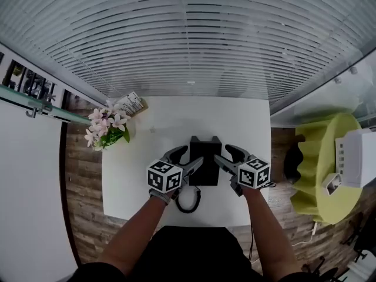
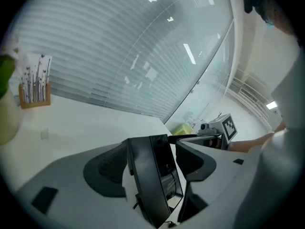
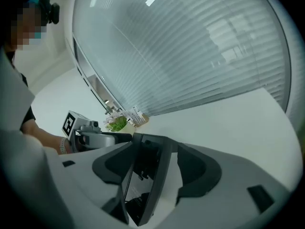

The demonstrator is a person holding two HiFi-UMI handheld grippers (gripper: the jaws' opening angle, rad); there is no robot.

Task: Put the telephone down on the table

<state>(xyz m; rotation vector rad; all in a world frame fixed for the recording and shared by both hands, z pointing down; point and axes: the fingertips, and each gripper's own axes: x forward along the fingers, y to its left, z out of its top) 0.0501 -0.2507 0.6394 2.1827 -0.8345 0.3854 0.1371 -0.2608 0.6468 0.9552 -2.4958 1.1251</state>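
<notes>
I hold my left gripper (image 1: 189,159) at the left side of the black, slab-shaped plastic telephone (image 1: 205,157) and my right gripper (image 1: 228,156) at its right side, both pointing away from me and slanting down. Seen along the jaws, each tool stands wide, with the telephone between its two grey pads. A strip of white table shows between pad and black casing, so neither tool presses on it. Both are open and hold nothing.

The telephone is at the middle of the white rectangular table (image 1: 135,181), a little nearer to me than its centre. From above it looks set down on the tabletop, though I cannot make out its underside. It leans slightly in both gripper views.

A looped black cord (image 1: 189,203) lies on the table just near of the telephone, under my left wrist.

At the far left corner of the table are a bunch of pink and white flowers with green leaves (image 1: 104,128) and, just beyond it, a small wooden stand of printed white cards (image 1: 131,104).

Well to the right, off the table, a yellow-green cloth-covered seat (image 1: 320,175) carries a white boxy device (image 1: 357,157).
</notes>
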